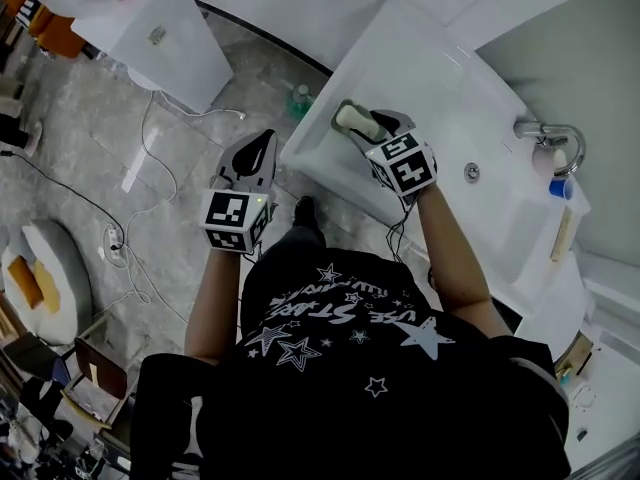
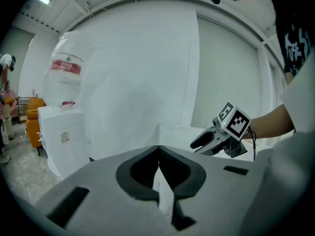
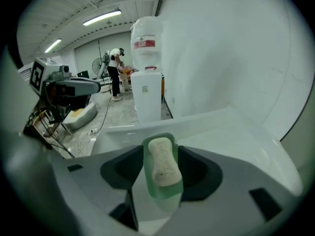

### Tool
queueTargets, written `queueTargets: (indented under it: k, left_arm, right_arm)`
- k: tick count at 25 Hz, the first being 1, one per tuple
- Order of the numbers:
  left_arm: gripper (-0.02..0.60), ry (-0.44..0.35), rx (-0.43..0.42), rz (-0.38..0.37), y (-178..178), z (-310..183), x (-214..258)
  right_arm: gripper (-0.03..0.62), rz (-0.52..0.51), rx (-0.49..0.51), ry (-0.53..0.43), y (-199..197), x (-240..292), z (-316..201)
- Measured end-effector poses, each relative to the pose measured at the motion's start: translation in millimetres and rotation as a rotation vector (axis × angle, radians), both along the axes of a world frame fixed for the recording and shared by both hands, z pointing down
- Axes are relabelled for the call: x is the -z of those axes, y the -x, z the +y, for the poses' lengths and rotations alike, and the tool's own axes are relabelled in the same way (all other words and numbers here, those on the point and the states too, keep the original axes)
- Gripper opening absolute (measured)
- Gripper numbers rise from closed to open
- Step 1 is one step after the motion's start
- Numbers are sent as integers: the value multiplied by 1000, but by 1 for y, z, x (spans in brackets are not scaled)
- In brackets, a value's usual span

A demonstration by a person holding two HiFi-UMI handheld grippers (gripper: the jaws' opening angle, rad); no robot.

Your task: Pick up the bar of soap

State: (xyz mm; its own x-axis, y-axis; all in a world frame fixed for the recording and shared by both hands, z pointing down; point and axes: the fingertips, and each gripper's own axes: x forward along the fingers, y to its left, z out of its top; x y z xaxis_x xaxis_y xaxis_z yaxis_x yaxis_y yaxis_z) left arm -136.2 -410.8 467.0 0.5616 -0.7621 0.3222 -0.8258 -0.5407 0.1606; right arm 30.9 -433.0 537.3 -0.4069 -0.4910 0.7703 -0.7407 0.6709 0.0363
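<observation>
A cream bar of soap (image 1: 352,118) lies in a green dish (image 1: 341,105) on the left corner of the white sink (image 1: 440,78). My right gripper (image 1: 372,123) reaches onto that corner. In the right gripper view the soap (image 3: 164,161) and its dish (image 3: 166,194) sit between the jaws of the right gripper (image 3: 161,151). A strip of green shows between the soap and each pad, so the pads do not press on the soap. My left gripper (image 1: 265,140) hovers over the floor left of the sink, its tips (image 2: 158,149) together and empty.
A chrome tap (image 1: 550,133) and a blue cup (image 1: 562,188) stand at the sink's right side. A white water dispenser (image 1: 165,33) is on the floor at the far left, with cables (image 1: 130,238) trailing across the tiles. A person (image 3: 115,73) stands far off in the room.
</observation>
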Motion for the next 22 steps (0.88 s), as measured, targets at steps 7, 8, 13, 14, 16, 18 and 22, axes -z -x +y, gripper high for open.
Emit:
queueTargets:
  k: [7,8,13,14,16,18,22]
  left_arm:
    - [11,25,-13,5,9,-20,-10]
    - [11,28,-14,7,9,-22,-12]
    - [11,42,-26,8,8,-24,-18]
    - [11,44,-26,9,8,-25,-18]
    - [11,47,-20,12,9,-27,-19]
    - [11,49,-13,15,11,-28,-20]
    - [11,49,-12,20,11,-29,-20]
  right_arm:
    - [225,186,121,43,7,-18,-7]
    - [225,201,132,54,7,-20,-7]
    - [222,243,163,105,4,-30,-4]
    - [222,248,170,115,4,-32,-4]
    - [215,259,184,130,4,-34,-5]
    - [210,275,196,146,5,-37,-6]
    - [221,302,219,172,6,-40,-9]
